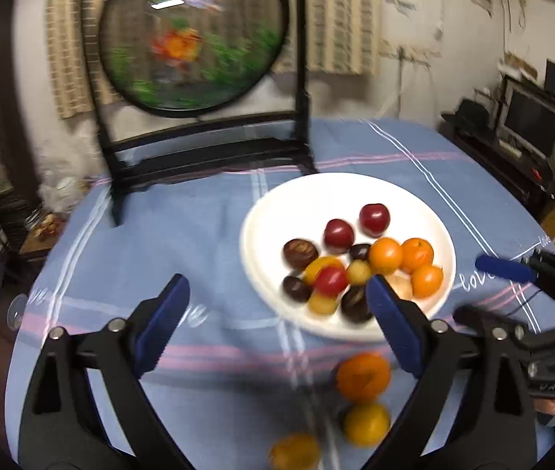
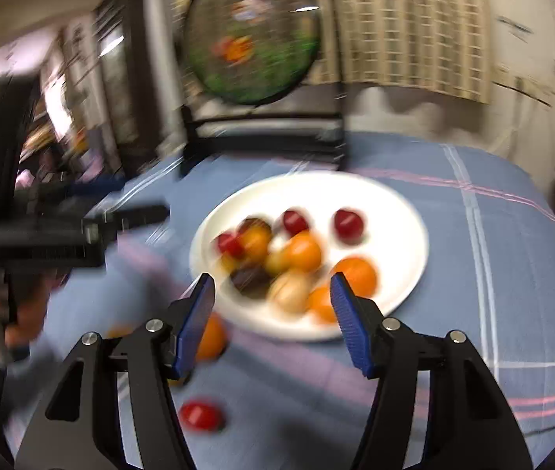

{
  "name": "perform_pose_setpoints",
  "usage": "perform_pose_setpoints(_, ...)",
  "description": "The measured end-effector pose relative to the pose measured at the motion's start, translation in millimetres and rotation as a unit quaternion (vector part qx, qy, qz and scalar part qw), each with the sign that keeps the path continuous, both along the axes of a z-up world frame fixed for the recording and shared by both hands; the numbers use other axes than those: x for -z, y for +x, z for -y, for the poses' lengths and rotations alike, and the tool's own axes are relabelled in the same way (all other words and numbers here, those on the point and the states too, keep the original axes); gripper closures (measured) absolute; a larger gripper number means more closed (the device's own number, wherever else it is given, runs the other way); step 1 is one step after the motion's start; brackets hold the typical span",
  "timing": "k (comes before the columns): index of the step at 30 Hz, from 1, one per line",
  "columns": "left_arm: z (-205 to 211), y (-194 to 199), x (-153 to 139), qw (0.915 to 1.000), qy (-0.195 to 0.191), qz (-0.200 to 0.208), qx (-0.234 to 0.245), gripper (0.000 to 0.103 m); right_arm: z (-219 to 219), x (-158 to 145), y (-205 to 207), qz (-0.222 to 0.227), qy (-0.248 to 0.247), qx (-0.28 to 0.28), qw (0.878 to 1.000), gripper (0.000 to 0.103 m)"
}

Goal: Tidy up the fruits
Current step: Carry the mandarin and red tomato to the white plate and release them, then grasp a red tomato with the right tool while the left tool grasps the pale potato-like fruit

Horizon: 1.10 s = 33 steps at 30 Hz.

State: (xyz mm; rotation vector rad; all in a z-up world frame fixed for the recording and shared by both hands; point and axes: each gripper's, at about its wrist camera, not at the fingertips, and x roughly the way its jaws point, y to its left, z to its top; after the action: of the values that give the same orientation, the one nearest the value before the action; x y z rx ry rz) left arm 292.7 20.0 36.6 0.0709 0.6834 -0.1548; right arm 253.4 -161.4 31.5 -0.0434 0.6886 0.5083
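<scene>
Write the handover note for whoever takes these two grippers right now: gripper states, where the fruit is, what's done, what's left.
Left gripper: open, empty, near the plate's edge.
Right gripper: open, empty, also aimed at the plate.
White plate on the blue tablecloth holds most of the fruit.
Still on the cloth: an orange, two yellow fruits and a red one.
Left to do: move these onto the plate.
</scene>
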Motion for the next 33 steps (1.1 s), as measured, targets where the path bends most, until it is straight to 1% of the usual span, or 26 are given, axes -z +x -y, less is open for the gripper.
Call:
perform_pose_setpoints(2, -13, -26, 9, 0.9998, -0.018, -0.003, -0.007, 0.008, -10, 12, -23, -0.017, -0.023, -0.033, 0.999, 0.041)
perform_pose_setpoints(4, -28, -49, 23, 0.9984, -0.047, -0.011, -0.029, 0.008, -19, 22, -37, -0.025, -0.039, -0.041, 0.998, 0.041)
perform_pose_setpoints(5, -37, -61, 34, 0.9963, -0.073, -0.018, -0.042, 0.008, -26, 29, -43, -0.035, -0.047, -0.045, 0.997, 0.041)
perform_pose_setpoints(6, -43, -67, 43, 0.9939, -0.090, -0.031, -0.055, 0.008, -29, 33, -46, -0.043, -0.053, -0.044, 0.997, 0.041)
perform_pose_setpoints(7, -46, -71, 51, 0.9915, -0.097, -0.051, -0.071, 0.008, -34, 37, -48, -0.052, -0.059, -0.042, 0.996, 0.041)
perform_pose_setpoints(8, -49, -75, 57, 0.9900, -0.103, -0.058, -0.077, 0.008, -39, 39, -51, -0.058, -0.065, -0.042, 0.995, 0.041)
perform_pose_setpoints(9, -51, -77, 59, 0.9897, -0.106, -0.057, -0.078, 0.008, -41, 39, -51, -0.059, -0.069, -0.044, 0.995, 0.041)
perform_pose_setpoints(11, -52, -79, 63, 0.9896, -0.088, -0.057, -0.098, 0.008, -46, 40, -54, -0.060, -0.078, -0.045, 0.994, 0.041)
perform_pose_setpoints(13, -51, -80, 62, 0.9903, -0.070, -0.048, -0.110, 0.008, -50, 43, -53, -0.066, -0.085, -0.042, 0.993, 0.041)
perform_pose_setpoints(17, -51, -84, 60, 0.9910, -0.066, -0.039, -0.109, 0.008, -50, 51, -46, -0.078, -0.088, -0.035, 0.992, 0.041)
perform_pose_setpoints(20, -55, -80, 60, 0.9902, -0.071, -0.042, -0.112, 0.008, -51, 55, -43, -0.082, -0.090, -0.034, 0.992, 0.044)
perform_pose_setpoints(21, -56, -79, 60, 0.9900, -0.073, -0.042, -0.113, 0.008, -51, 57, -43, -0.086, -0.090, -0.034, 0.992, 0.050)
perform_pose_setpoints(23, -57, -79, 60, 0.9896, -0.076, -0.043, -0.115, 0.008, -53, 60, -39, -0.093, -0.092, -0.032, 0.991, 0.055)
perform_pose_setpoints(24, -57, -79, 60, 0.9895, -0.076, -0.042, -0.115, 0.008, -53, 61, -39, -0.094, -0.093, -0.032, 0.991, 0.060)
perform_pose_setpoints(25, -58, -79, 60, 0.9896, -0.076, -0.042, -0.115, 0.008, -53, 63, -38, -0.096, -0.096, -0.031, 0.990, 0.067)
perform_pose_setpoints(26, -58, -80, 59, 0.9899, -0.074, -0.040, -0.114, 0.008, -52, 64, -37, -0.100, -0.099, -0.029, 0.990, 0.067)
perform_pose_setpoints(27, -57, -80, 58, 0.9906, -0.068, -0.038, -0.112, 0.008, -49, 65, -37, -0.104, -0.092, -0.028, 0.990, 0.070)
perform_pose_setpoints(30, -59, -83, 53, 0.9923, -0.050, -0.018, -0.112, 0.008, -36, 54, -37, -0.096, -0.062, -0.010, 0.993, 0.070)
perform_pose_setpoints(31, -59, -85, 52, 0.9936, -0.050, -0.015, -0.100, 0.009, -31, 49, -37, -0.092, -0.050, -0.002, 0.995, 0.070)
perform_pose_setpoints(33, -53, -86, 55, 0.9970, -0.047, -0.022, -0.057, 0.010, -20, 42, -36, -0.087, -0.026, 0.015, 0.996, 0.070)
